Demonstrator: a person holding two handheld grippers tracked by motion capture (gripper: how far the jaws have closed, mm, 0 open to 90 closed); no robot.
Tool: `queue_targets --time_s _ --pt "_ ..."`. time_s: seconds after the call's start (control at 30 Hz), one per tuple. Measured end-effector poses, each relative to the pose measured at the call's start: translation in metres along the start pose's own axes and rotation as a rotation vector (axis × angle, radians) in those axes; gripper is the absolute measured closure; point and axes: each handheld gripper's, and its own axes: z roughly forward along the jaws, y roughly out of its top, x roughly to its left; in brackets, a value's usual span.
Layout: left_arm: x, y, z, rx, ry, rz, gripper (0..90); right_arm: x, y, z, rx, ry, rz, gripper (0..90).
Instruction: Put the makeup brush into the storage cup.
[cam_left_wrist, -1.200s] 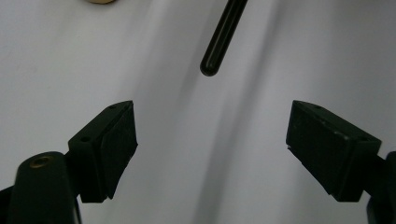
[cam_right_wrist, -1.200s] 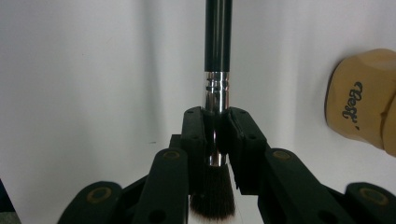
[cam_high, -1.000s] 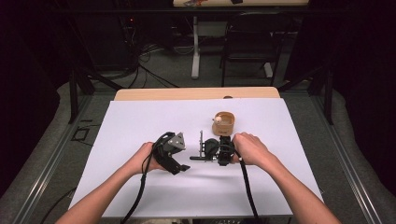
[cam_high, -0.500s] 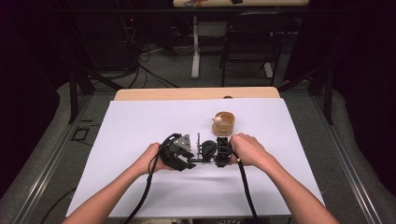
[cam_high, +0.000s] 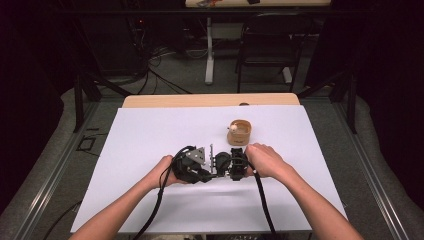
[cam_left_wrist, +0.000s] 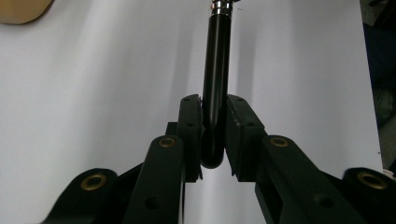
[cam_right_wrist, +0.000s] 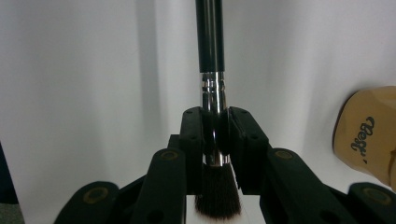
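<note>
While both tools sit tip to tip near the middle of the worktop (cam_high: 150, 130), slightly toward its near edge, a make-up brush (cam_right_wrist: 209, 42) is held between them. Left tool (cam_left_wrist: 214, 135): jaws have just been closing and now pinch the rounded butt of the black handle, pads pressed on it. Right tool (cam_right_wrist: 215, 135): pressed onto the silver ferrule, dark bristles hanging behind the pads toward the camera. Brush spans level from one tool to the other, over the white sheet; whether it clears the surface cannot be told. Tan round container (cam_high: 240, 132) stands just beyond the right tool, toward the far edge, apart from the brush. Judgement: two-handed grip is secured; any transfer, pulling apart or placing is not yet done.
</note>
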Motion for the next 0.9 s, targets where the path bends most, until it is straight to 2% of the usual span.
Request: queue_targets --time_s 0.1,0.13,0.17,0.23,0.27,0.33,0.37,0.4,0.43,0.47,0.5,0.6,0.67,0.7,0.9 --pt "-0.002 -0.002 0.0 -0.01 -0.002 0.013 79.5 -0.001 -0.001 0.001 -0.004 0.012 0.008 71.0" --pt "-0.002 -0.002 0.0 -0.013 -0.001 0.015 79.5 -0.002 -0.002 0.001 -0.019 0.014 0.017 66.8" --pt "-0.002 -0.003 0.0 -0.016 -0.003 0.006 79.6 -0.002 -0.003 0.002 -0.025 0.025 0.032 57.7" --pt "-0.001 -0.004 -0.001 -0.018 0.006 -0.001 79.6 -0.004 -0.006 0.002 -0.032 0.037 0.07 50.1" --pt "-0.001 -0.005 -0.001 -0.024 0.004 -0.005 79.6 -0.004 -0.008 0.002 -0.042 0.047 0.083 41.7" --pt "-0.001 -0.006 -0.001 -0.038 0.003 -0.011 79.6 -0.005 -0.016 0.001 -0.086 0.044 0.145 21.4" --pt "-0.001 -0.007 -0.002 -0.042 -0.003 -0.01 79.6 -0.005 -0.016 0.001 -0.086 0.044 0.145 21.4" --pt "-0.002 -0.008 -0.002 -0.049 -0.003 -0.011 79.6 -0.006 -0.019 0.0 -0.108 0.045 0.168 15.8" --pt "-0.002 -0.008 -0.001 -0.055 0.001 -0.017 79.6 -0.007 -0.022 -0.001 -0.13 0.038 0.191 13.9" --pt "-0.003 -0.009 -0.001 -0.052 -0.002 -0.016 79.6 -0.008 -0.028 -0.002 -0.154 0.046 0.233 8.4" --pt "-0.003 -0.009 -0.001 -0.059 0.0 -0.015 79.6 -0.008 -0.028 -0.002 -0.154 0.046 0.233 8.4" --pt "-0.004 -0.011 0.0 -0.07 0.0 -0.016 79.6 -0.007 -0.036 -0.001 -0.184 0.042 0.278 0.4" --pt "-0.005 -0.011 0.001 -0.081 0.0 -0.019 79.6 -0.007 -0.042 -0.002 -0.23 0.035 0.316 0.0" --pt "-0.006 -0.011 0.001 -0.078 0.0 -0.02 79.6 -0.007 -0.042 -0.002 -0.23 0.035 0.316 0.0" --pt "-0.006 -0.013 0.001 -0.104 0.005 -0.03 79.6 -0.005 -0.056 -0.005 -0.32 0.016 0.384 0.0"
